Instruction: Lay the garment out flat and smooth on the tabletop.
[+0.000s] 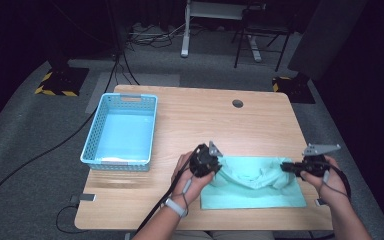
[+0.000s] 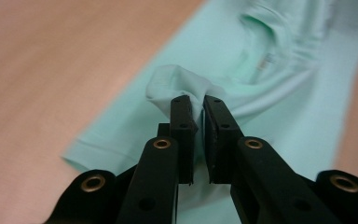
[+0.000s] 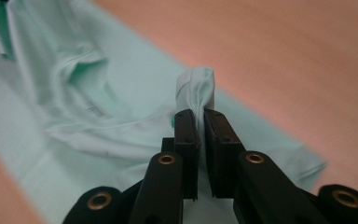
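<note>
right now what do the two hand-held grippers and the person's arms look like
Both are black. The left hand-held gripper and the right hand-held gripper each carry a grey three-cornered plate on top and trail a black cable. Seen close up, their flat black jaws hang on black arms with brass-coloured rivets. The forearms are bare, with no sleeves, and a white band sits on the left wrist.

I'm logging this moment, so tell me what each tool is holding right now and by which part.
Both hold the mint-green T-shirt: the left tool pinches a fabric fold at one shoulder, the right tool a fold at the other, either side of the collar.
</note>
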Tool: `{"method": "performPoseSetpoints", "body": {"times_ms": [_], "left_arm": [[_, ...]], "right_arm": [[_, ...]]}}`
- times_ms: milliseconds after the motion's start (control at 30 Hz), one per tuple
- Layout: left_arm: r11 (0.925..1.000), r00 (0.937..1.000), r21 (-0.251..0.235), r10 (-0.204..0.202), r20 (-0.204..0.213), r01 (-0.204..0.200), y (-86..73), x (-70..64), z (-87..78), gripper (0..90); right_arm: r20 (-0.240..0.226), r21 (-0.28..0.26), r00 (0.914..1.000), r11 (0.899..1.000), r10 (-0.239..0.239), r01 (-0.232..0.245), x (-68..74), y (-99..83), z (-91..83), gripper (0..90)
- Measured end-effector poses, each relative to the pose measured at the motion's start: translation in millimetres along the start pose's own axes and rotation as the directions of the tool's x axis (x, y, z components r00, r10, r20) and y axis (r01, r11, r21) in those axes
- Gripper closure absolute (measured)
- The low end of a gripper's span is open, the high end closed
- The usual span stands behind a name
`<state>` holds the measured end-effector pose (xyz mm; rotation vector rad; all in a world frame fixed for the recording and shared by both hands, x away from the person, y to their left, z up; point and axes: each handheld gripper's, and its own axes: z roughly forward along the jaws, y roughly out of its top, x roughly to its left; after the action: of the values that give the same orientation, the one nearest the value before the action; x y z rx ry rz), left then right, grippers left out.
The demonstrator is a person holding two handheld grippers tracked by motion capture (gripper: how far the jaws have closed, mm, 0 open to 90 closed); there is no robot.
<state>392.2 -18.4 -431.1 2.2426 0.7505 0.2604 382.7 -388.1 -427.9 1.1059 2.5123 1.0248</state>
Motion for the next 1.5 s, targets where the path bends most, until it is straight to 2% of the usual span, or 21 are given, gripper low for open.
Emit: {"method": "performPoseSetpoints", "body": {"times_ms": [33,67,100,133,167,200,233,267,300,333,367,433,467,567,700,867,967,1100,1167,1267,1500], "left_arm": [[0.9967,0.9952,-0.081,-0.013,-0.097,0.005,10.5,14.2,-3.8,83.1],[0.9784,0.9779,-0.204,-0.074,-0.196,0.033,19.6,29.8,-12.5,79.0],[0.9438,0.9512,-0.315,-0.183,-0.248,0.099,26.1,44.1,-22.0,65.5],[0.8941,0.9401,-0.402,-0.289,-0.181,0.197,30.2,56.5,-31.5,59.4],[0.8734,0.9401,-0.430,-0.313,-0.136,0.229,31.5,59.8,-35.2,57.8],[0.8743,0.9428,-0.427,-0.310,-0.124,0.231,32.4,59.8,-37.9,54.0],[0.9004,0.9492,-0.389,-0.273,-0.157,0.194,31.9,56.2,-37.8,52.4],[0.9271,0.9509,-0.342,-0.232,-0.205,0.153,29.3,51.5,-35.7,50.2],[0.9463,0.9513,-0.296,-0.203,-0.232,0.130,25.2,47.4,-32.5,47.8],[0.9561,0.9552,-0.267,-0.185,-0.231,0.121,20.0,44.3,-28.2,47.5],[0.9607,0.9608,-0.248,-0.180,-0.211,0.125,14.2,42.1,-23.6,47.5],[0.9710,0.9656,-0.193,-0.178,-0.190,0.141,4.2,37.1,-13.3,47.2],[0.9776,0.9688,-0.160,-0.166,-0.184,0.137,0.0,34.6,-8.3,47.2],[0.9894,0.9766,-0.067,-0.139,-0.165,0.129,-10.2,26.3,6.5,47.1],[0.9913,0.9814,-0.001,-0.131,-0.141,0.132,-19.5,22.9,24.6,46.4],[0.9916,0.9867,0.054,-0.110,-0.119,0.117,-24.3,17.6,45.1,44.5],[0.9908,0.9890,0.086,-0.094,-0.114,0.104,-26.9,15.9,53.7,43.4],[0.9930,0.9912,0.090,-0.067,-0.114,0.077,-30.0,14.0,54.6,42.0],[0.9929,0.9922,0.098,-0.056,-0.111,0.067,-30.9,12.6,53.1,41.7],[0.9936,0.9934,0.097,-0.048,-0.104,0.058,-34.7,9.0,49.9,41.8],[0.9954,0.9963,0.092,-0.022,-0.083,0.029,-46.2,-5.8,40.2,42.0]], "right_arm": [[0.034,-0.025,0.9994,1.000,0.007,-0.007,-6.4,8.0,2.1,84.2],[0.112,-0.097,0.9930,0.995,0.037,-0.026,-16.7,19.3,3.0,78.5],[0.199,-0.227,0.9749,0.972,0.101,-0.054,-28.0,29.7,1.9,59.1],[0.258,-0.366,0.9475,0.927,0.188,-0.085,-38.4,38.1,-0.1,41.4],[0.291,-0.440,0.9208,0.891,0.259,-0.112,-44.4,46.6,-5.7,41.1],[0.297,-0.467,0.9175,0.878,0.265,-0.102,-44.1,49.7,-9.6,38.4],[0.300,-0.497,0.9175,0.864,0.261,-0.083,-40.3,51.9,-13.7,36.1],[0.308,-0.503,0.9206,0.862,0.240,-0.057,-35.7,51.6,-16.0,35.7],[0.309,-0.490,0.9273,0.871,0.211,-0.035,-31.7,48.9,-16.2,35.7],[0.300,-0.465,0.9356,0.885,0.186,-0.026,-28.8,44.8,-14.2,35.8],[0.286,-0.439,0.9418,0.898,0.177,-0.035,-26.5,39.5,-11.2,36.6],[0.254,-0.396,0.9551,0.917,0.153,-0.042,-21.4,26.8,-2.1,38.9],[0.247,-0.381,0.9578,0.924,0.147,-0.043,-19.3,22.9,1.2,39.1],[0.231,-0.307,0.9664,0.951,0.113,-0.038,-13.3,10.4,14.8,39.7],[0.223,-0.209,0.9727,0.978,0.063,-0.015,-9.1,2.8,29.0,39.3],[0.209,-0.109,0.9775,0.994,0.027,-0.005,-11.0,-4.8,48.6,39.1],[0.199,-0.046,0.9799,0.999,0.009,0.000,-13.9,-9.0,61.4,38.8],[0.192,-0.005,0.9814,1.000,0.009,-0.008,-17.7,-15.3,70.7,37.2],[0.182,-0.021,0.9823,0.999,0.044,-0.041,-19.0,-19.0,70.6,37.3],[0.178,-0.031,0.9816,0.998,0.067,-0.063,-17.5,-25.2,66.4,38.3],[0.173,-0.018,0.9821,0.997,0.074,-0.072,-0.2,-43.2,50.4,38.5]]}}
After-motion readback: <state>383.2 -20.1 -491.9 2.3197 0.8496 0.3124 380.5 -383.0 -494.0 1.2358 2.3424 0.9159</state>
